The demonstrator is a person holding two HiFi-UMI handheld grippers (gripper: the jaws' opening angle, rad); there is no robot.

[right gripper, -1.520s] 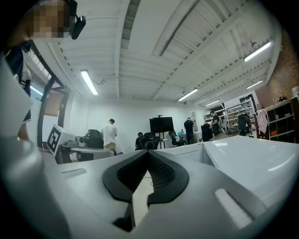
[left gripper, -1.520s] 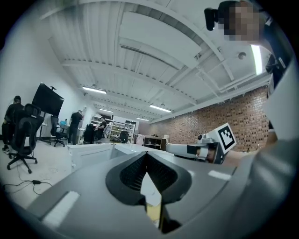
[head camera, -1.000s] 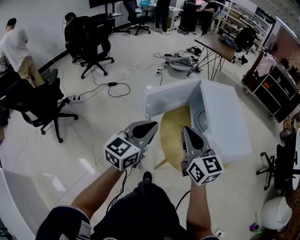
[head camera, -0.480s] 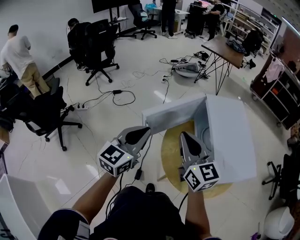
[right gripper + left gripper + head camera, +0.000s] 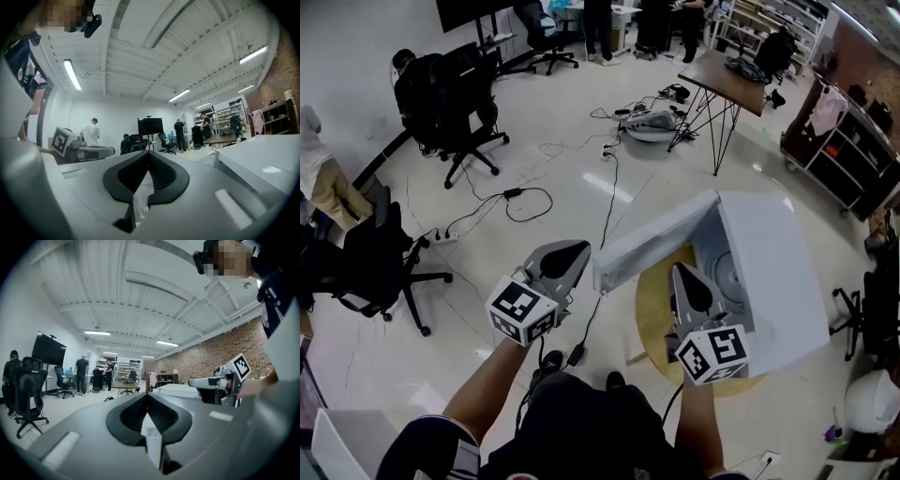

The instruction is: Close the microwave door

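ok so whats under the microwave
A round wooden table; the microwave covers much of its top, and the right gripper hides part of the near edge.

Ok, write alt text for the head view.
From above: a person holds the left gripper and right gripper, both shut and empty, close to a white microwave on a round wooden table, its door swung open. Office chairs and floor cables lie beyond.

Microwave (image 5: 769,272) & door (image 5: 652,246) are showing white, w/ grey inside. Table (image 5: 649,314) is showing tan wood. Left gripper (image 5: 574,253) & right gripper (image 5: 683,278) are showing grey, w/ blk ribbed pads (image 5: 162,413). Cubes (image 5: 522,309) are wearing blk-&-white square markers. Floor (image 5: 544,159) is gleaming off-white. Chairs (image 5: 455,84) are showing blk, sleeve (image 5: 427,448) navy, brick wall (image 5: 225,348) red-brown.
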